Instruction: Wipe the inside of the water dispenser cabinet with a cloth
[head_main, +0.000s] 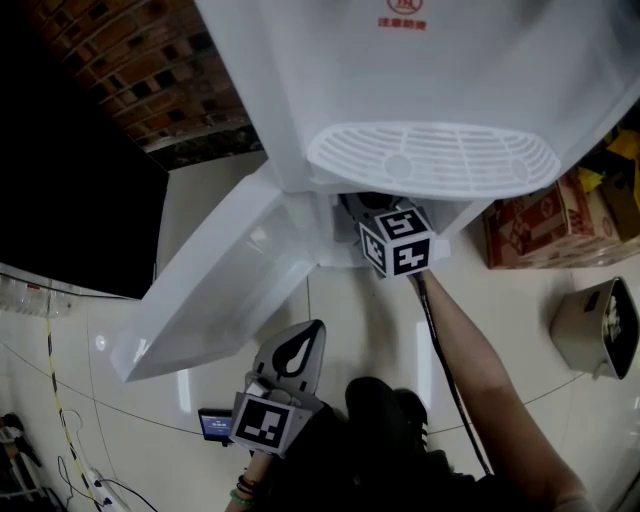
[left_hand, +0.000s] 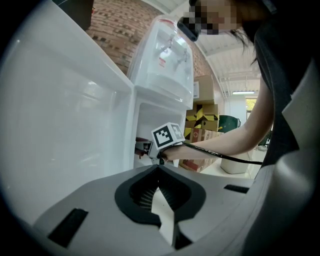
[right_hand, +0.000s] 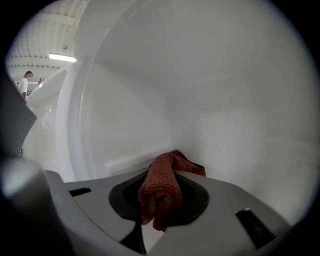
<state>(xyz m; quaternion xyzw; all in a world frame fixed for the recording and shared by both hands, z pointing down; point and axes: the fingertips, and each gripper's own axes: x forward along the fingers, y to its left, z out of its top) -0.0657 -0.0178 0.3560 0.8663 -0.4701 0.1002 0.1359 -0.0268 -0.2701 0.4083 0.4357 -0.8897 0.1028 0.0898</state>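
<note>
The white water dispenser stands with its lower cabinet door swung open to the left. My right gripper reaches into the cabinet below the drip grille, its marker cube just outside the opening. In the right gripper view it is shut on a rolled red-brown cloth, whose far end touches the white inner wall at a back corner. My left gripper hangs low near the person's body, in front of the open door, shut and holding nothing. The left gripper view shows the right gripper at the cabinet mouth.
The drip grille juts out above the cabinet opening. Cardboard boxes and a beige bin sit on the tiled floor to the right. A brick wall and a dark panel are at the left. A power strip lies bottom left.
</note>
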